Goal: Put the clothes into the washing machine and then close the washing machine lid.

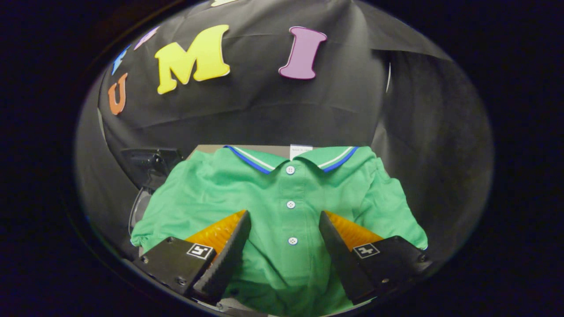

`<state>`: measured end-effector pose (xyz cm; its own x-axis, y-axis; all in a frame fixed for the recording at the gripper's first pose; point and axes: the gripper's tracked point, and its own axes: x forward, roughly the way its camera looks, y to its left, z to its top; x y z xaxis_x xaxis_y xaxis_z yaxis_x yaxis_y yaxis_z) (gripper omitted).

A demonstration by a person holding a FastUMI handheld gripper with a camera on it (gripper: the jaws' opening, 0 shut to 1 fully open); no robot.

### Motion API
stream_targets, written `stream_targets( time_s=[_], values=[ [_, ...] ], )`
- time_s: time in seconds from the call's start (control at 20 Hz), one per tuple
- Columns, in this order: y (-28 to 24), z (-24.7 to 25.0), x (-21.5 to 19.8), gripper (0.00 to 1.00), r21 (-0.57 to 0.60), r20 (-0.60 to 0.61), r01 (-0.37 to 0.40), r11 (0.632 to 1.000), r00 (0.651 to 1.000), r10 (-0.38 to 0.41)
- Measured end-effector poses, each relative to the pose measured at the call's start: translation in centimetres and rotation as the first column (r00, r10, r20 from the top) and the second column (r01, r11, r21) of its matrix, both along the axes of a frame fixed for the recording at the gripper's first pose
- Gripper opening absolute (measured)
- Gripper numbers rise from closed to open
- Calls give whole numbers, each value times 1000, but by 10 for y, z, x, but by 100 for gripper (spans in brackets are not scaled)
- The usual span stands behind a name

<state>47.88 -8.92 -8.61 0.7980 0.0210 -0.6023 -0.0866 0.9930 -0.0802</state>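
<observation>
A green polo shirt with a blue-and-white striped collar and white buttons lies spread flat, collar away from me. My gripper stands open just above it, one finger on each side of the button placket. The lowest button sits between the fingertips. Neither finger presses on the cloth as far as I can tell. The shirt's lower part runs under the fingers and out of sight.
A dark piece of equipment stands beyond the shirt's left sleeve, partly hidden by it. A strip of tan surface shows behind the collar. The booth's black cloth wall rises close behind the shirt and wraps round to the right.
</observation>
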Motion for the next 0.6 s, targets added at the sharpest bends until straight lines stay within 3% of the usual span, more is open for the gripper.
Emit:
stream_targets(
  time_s=[0.1, 0.2, 0.45, 0.6],
  values=[
    [4, 0, -1, 98, 16, -28, -17, 1000, 999, 17],
    [9, 0, -2, 88, 18, -48, -40, 999, 998, 41],
    [9, 1, 2, 12, -14, -3, -39, 999, 999, 39],
    [13, 3, 3, 7, -46, -17, -41, 998, 999, 40]
  ],
)
